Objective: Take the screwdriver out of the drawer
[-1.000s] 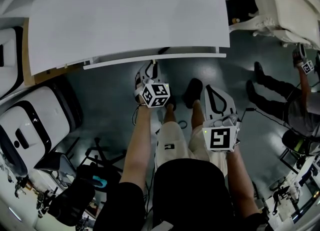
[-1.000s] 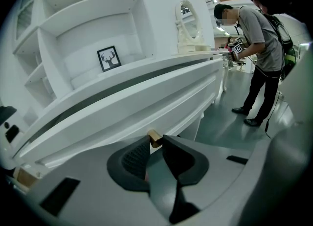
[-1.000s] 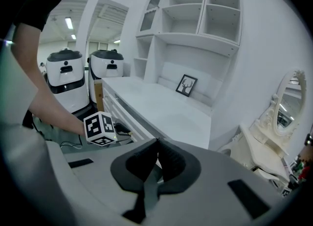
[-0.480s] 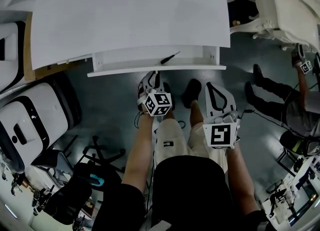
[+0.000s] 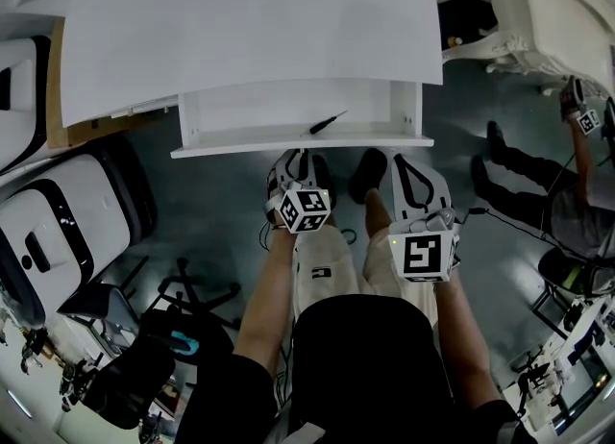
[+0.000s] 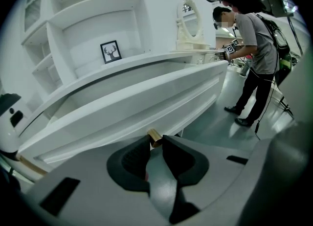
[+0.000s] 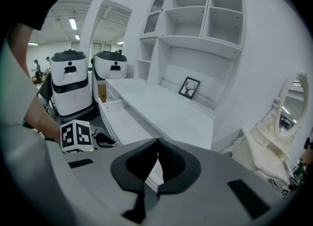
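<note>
The drawer under the worktop stands open. A black screwdriver lies slantwise inside near its front wall, visible only in the head view. Only the left gripper view shows the left claw clamped on the brass knob. The right claw is closed and empty.

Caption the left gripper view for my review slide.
Left gripper clamps the brass knob of the white drawer front; another person stands at right beyond it.
</note>
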### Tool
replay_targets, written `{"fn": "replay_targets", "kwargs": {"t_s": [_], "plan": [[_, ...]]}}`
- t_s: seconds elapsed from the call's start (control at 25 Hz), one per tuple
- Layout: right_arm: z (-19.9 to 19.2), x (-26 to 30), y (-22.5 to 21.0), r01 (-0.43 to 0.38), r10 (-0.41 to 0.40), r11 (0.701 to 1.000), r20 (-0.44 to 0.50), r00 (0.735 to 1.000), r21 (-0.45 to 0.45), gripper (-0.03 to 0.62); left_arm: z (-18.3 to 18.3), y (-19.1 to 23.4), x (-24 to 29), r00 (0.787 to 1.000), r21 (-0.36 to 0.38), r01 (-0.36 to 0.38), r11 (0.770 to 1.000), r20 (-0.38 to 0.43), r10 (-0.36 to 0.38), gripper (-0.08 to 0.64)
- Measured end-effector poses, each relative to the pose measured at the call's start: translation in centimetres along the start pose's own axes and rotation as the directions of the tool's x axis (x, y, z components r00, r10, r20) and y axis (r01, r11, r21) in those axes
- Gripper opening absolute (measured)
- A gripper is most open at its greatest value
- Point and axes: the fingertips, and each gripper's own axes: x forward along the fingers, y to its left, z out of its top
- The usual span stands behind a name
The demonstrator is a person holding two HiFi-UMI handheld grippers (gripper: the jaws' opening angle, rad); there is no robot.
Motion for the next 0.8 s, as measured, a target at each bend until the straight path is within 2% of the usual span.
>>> {"fn": "replay_targets", "kwargs": {"t_s": [0.4,0.8], "plan": [[-0.3,-0.6,0.9,-0.006,0.006,1.0,-0.004,1.0,-0.001,0.018,-1.5,-1.0,-1.4,1.0,-0.044,-0.007,0.999,-0.025,0.005,0.091],[-0.3,-1.2,1.5,-0.003,0.003,1.0,-0.007,1.0,-0.005,0.018,-2.1,-1.4,-1.9,0.999,-0.036,-0.013,0.999,-0.031,0.012,0.092]]}}
